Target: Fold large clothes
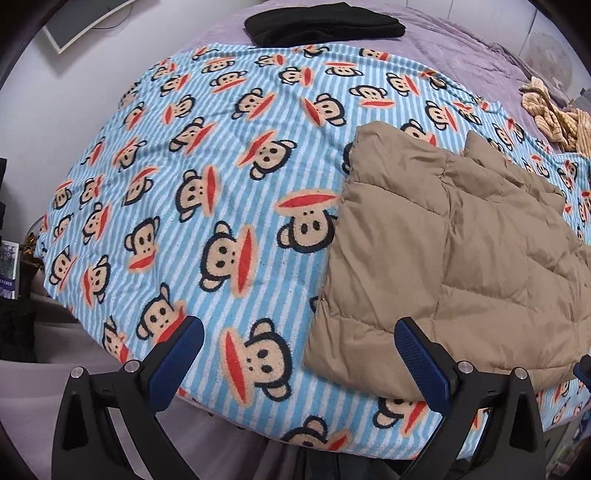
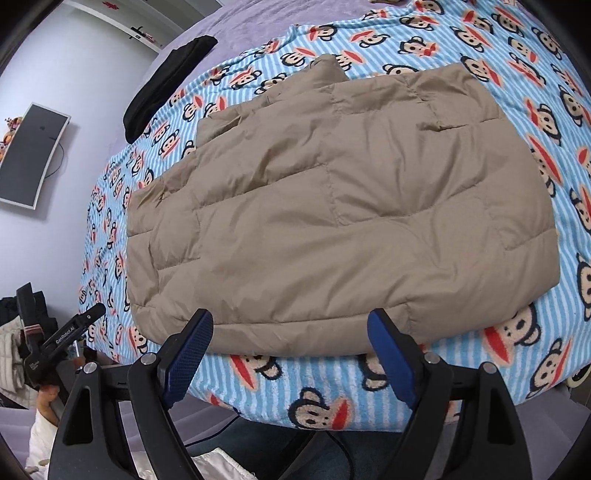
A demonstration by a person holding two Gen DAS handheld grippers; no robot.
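A tan quilted puffer jacket (image 2: 340,206) lies folded flat on a blue striped monkey-print blanket (image 2: 535,332) covering the bed. In the left wrist view the jacket (image 1: 461,258) fills the right side. My left gripper (image 1: 299,339) is open and empty, hovering over the blanket at the jacket's near left corner. My right gripper (image 2: 291,332) is open and empty, just in front of the jacket's near edge, not touching it. The left gripper also shows at the far left of the right wrist view (image 2: 59,343).
A folded black garment (image 1: 325,24) lies at the far end of the bed. A crumpled yellow-brown garment (image 1: 557,114) sits at the far right. A wall screen (image 2: 29,155) hangs left. White clothing (image 2: 218,465) lies below the bed edge.
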